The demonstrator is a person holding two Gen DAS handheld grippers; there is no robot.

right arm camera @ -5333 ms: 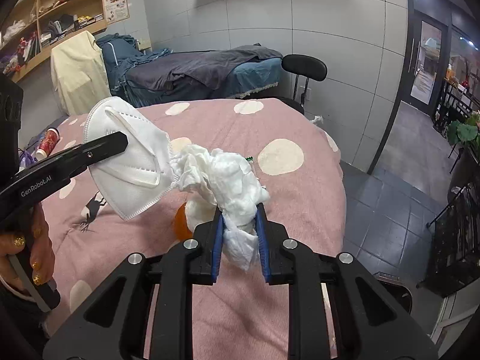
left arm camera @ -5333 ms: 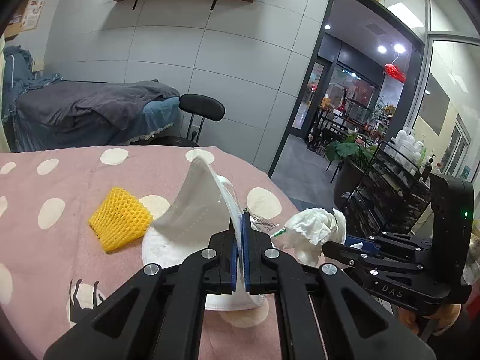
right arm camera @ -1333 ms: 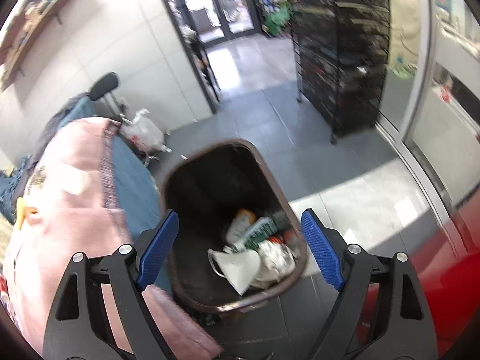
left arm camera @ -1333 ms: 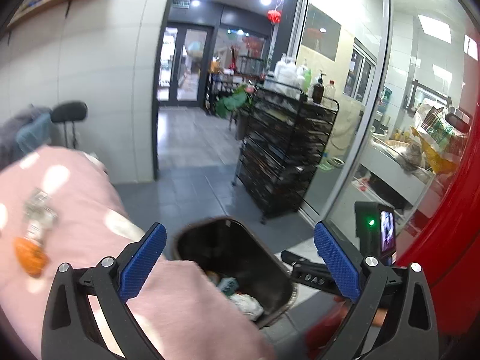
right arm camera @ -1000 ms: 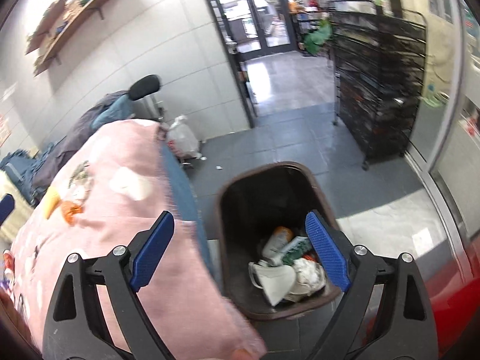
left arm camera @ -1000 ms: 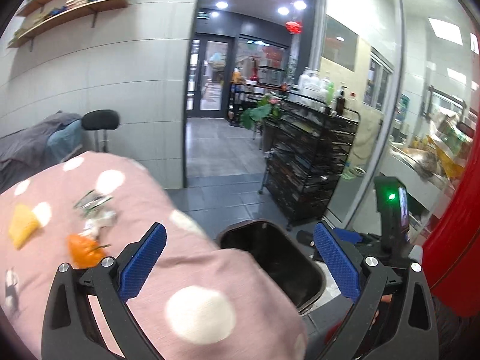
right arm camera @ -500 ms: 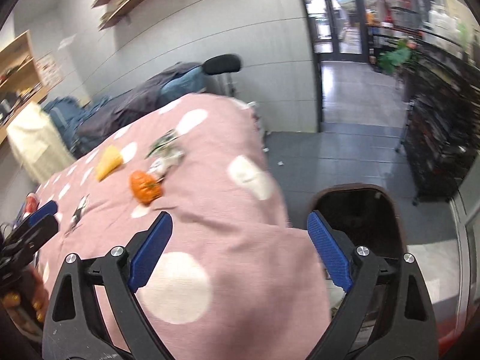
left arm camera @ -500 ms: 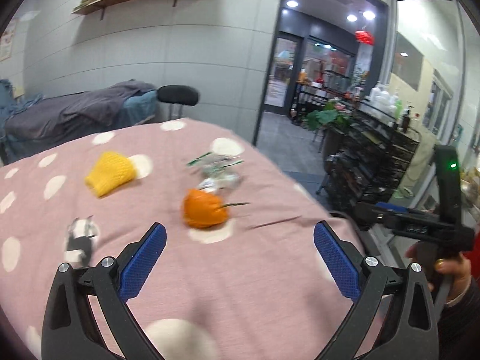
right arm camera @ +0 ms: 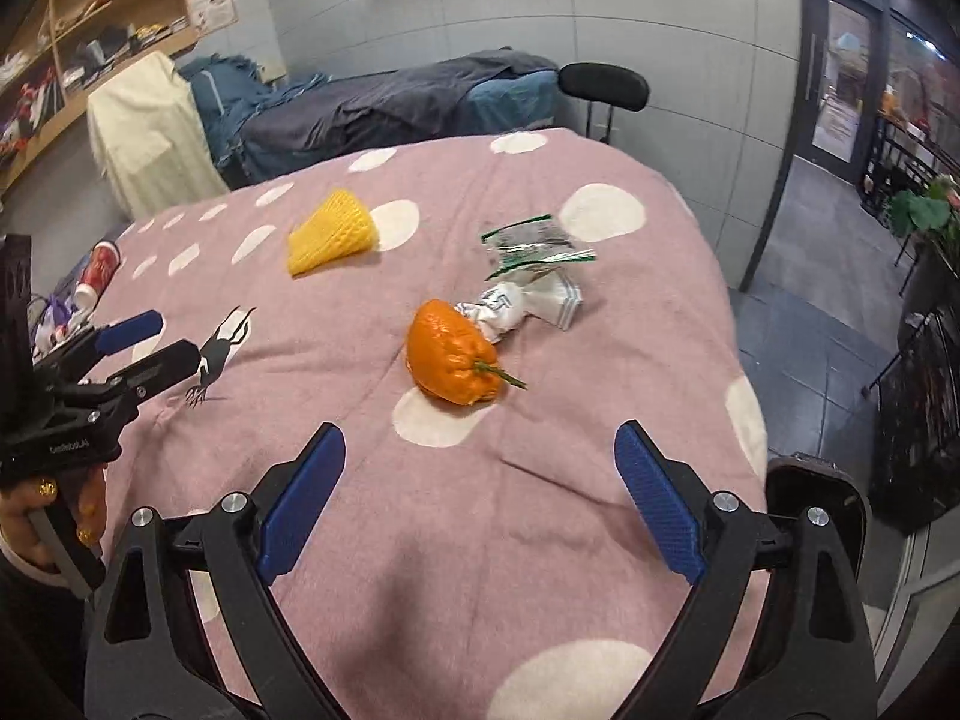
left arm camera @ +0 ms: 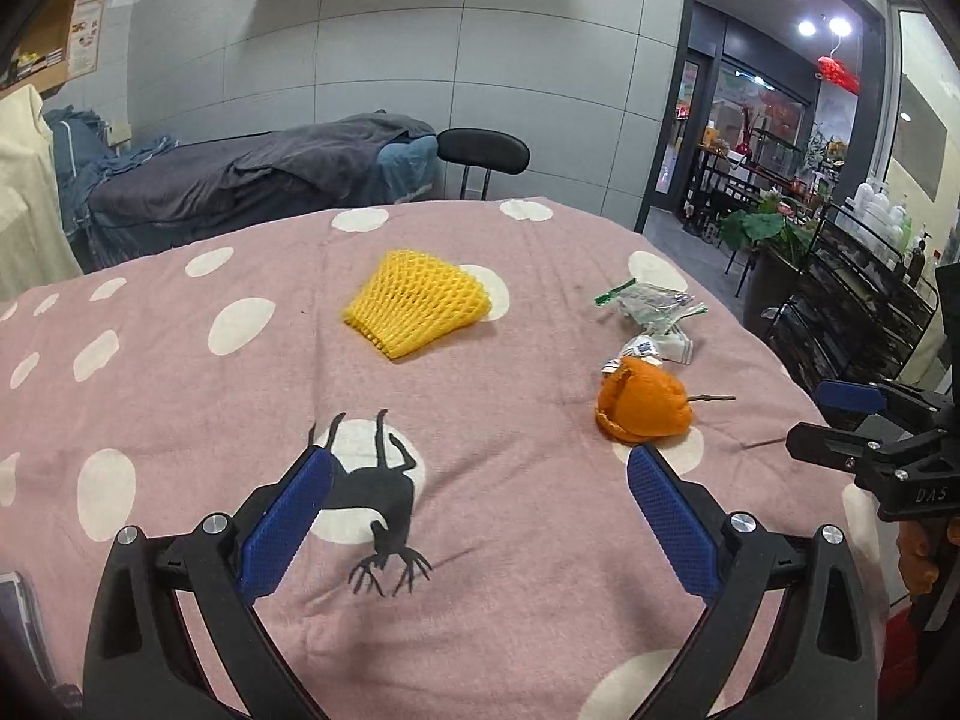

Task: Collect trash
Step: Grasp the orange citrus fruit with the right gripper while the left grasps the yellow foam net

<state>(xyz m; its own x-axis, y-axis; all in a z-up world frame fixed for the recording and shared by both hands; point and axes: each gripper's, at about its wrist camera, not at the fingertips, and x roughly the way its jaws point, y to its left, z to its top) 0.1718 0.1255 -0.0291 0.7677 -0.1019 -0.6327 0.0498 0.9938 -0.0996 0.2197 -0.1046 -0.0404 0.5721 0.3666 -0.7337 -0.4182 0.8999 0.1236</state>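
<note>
On the pink dotted bedspread (left arm camera: 180, 396) lie a yellow foam fruit net (left arm camera: 417, 306), an orange peel (left arm camera: 643, 408), a crumpled white wrapper (left arm camera: 651, 349) and a clear green-edged plastic wrapper (left arm camera: 651, 303). My left gripper (left arm camera: 477, 519) hovers open and empty over the bedspread, short of the net. My right gripper (right arm camera: 477, 510) is open and empty too, just in front of the orange peel (right arm camera: 453, 360). Beyond the peel lie the white wrapper (right arm camera: 519, 309), the plastic wrapper (right arm camera: 531, 246) and the net (right arm camera: 330, 231). Each gripper shows at the edge of the other's view.
The dark trash bin's rim (right arm camera: 816, 480) peeks past the bed's right edge. A red can (right arm camera: 99, 267) lies at the bed's far left. Behind stand a second bed with dark covers (left arm camera: 258, 174), a black stool (left arm camera: 483, 150) and a black rack (left arm camera: 864, 300).
Both grippers, holding a mask and a tissue wad 5 s ago, stood open over the bin with that trash inside, then swung back over the bedspread and closer to the remaining litter.
</note>
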